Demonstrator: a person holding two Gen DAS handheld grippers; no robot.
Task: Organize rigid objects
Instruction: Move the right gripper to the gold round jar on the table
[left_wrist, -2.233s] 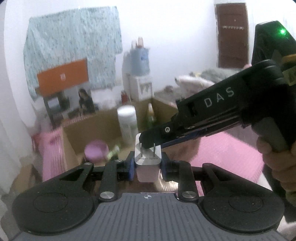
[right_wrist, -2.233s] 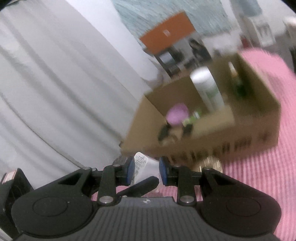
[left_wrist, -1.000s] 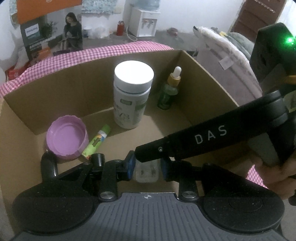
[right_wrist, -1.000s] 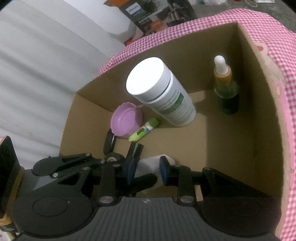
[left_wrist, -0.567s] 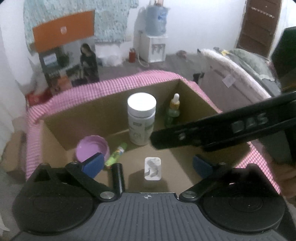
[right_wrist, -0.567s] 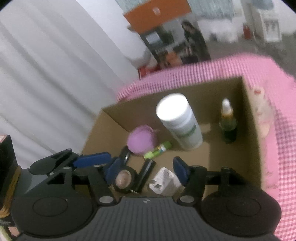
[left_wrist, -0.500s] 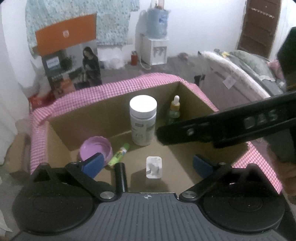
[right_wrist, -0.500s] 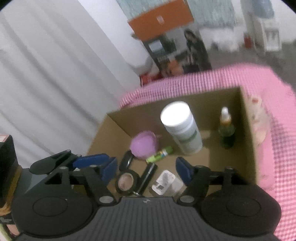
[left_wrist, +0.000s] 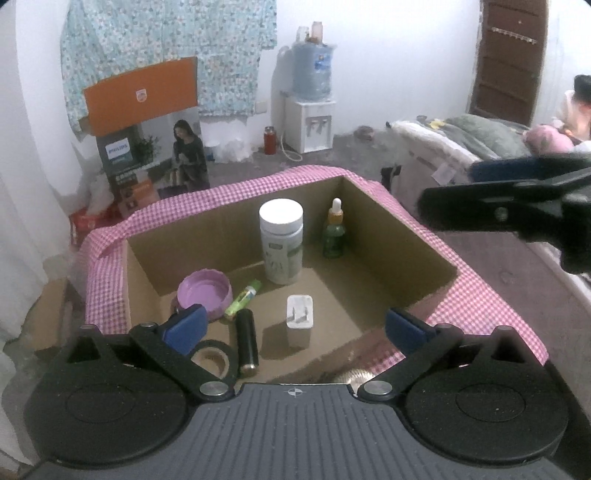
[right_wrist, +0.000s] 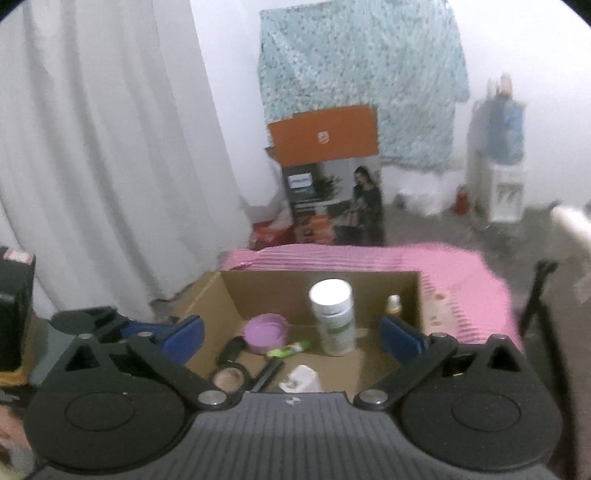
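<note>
1. Cardboard box (left_wrist: 402, 236), open-topped and sitting on the pink checked cloth (left_wrist: 491, 302), is what carries everything you are sorting; its walls keep loose pieces from rolling away.
2. Your left gripper (left_wrist: 295, 326) hovers over the near edge of the box with its jaws spread wide and nothing between them. Your right gripper (right_wrist: 291, 338) is likewise released and empty; in the left wrist view one of its fingers (left_wrist: 509, 210) crosses beyond the right edge of the box.
3. Along the far wall stands the white-capped bottle (left_wrist: 281, 242), upright, probably because it is too tall to lie tidily.
4. Just beside it, in the far right corner, stands the dropper bottle (left_wrist: 334, 232), where the two walls would steady a narrow base.
5. The purple lid (left_wrist: 204, 292) lies open side up toward the left wall.
6. The white charger plug (left_wrist: 300, 312) rests mid-floor with its prongs up, apart from the rest; I judge it safely placed.
7. The black tube (left_wrist: 247, 341) lies near the front edge, beside the round compact (right_wrist: 229, 377).
8. Smallest, the green stick (left_wrist: 243, 298) lies between lid and bottle.
</note>
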